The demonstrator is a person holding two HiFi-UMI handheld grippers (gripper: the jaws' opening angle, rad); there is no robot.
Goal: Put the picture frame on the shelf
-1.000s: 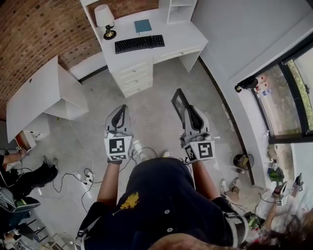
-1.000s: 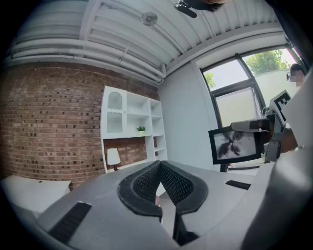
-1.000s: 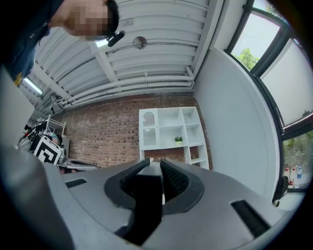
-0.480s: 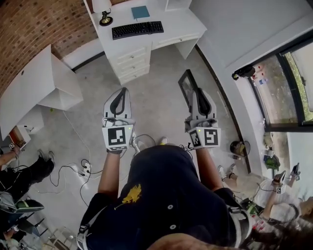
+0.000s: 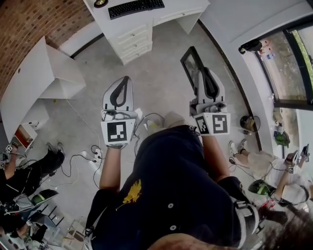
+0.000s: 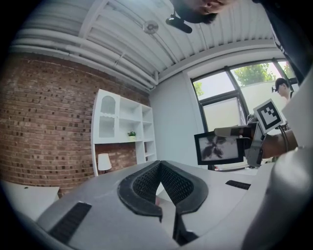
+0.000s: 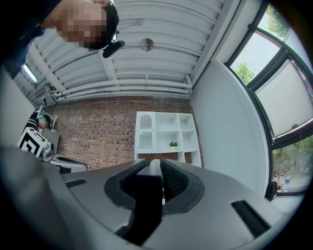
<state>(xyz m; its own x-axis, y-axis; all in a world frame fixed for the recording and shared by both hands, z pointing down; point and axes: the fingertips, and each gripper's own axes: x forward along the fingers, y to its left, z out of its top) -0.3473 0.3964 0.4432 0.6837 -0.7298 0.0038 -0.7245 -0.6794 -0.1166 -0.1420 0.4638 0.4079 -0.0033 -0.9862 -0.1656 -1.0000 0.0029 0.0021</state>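
The picture frame (image 5: pixel 190 64) is black with a dark glazed front, and it is held edge-on above the floor in the head view. My right gripper (image 5: pixel 202 73) is shut on its lower edge. In the right gripper view the frame's black edge (image 7: pixel 145 195) fills the gap between the jaws. Straight ahead there stands the white shelf (image 7: pixel 166 133), with a small plant in one cubby. The left gripper view shows the frame's front (image 6: pixel 220 148) and the same shelf (image 6: pixel 123 128) against the brick wall. My left gripper (image 5: pixel 123 80) is shut and holds nothing, level with the right one.
A white desk with drawers (image 5: pixel 138 33) and a keyboard (image 5: pixel 136 7) lies ahead at the top of the head view. A white table (image 5: pixel 34 85) stands to the left. Cables (image 5: pixel 90 157) trail on the floor, and people sit at both sides. Windows line the right wall.
The desk has slid toward the top edge of the head view as the person walks forward. Both grippers keep their pose, and the right one still grips the frame.
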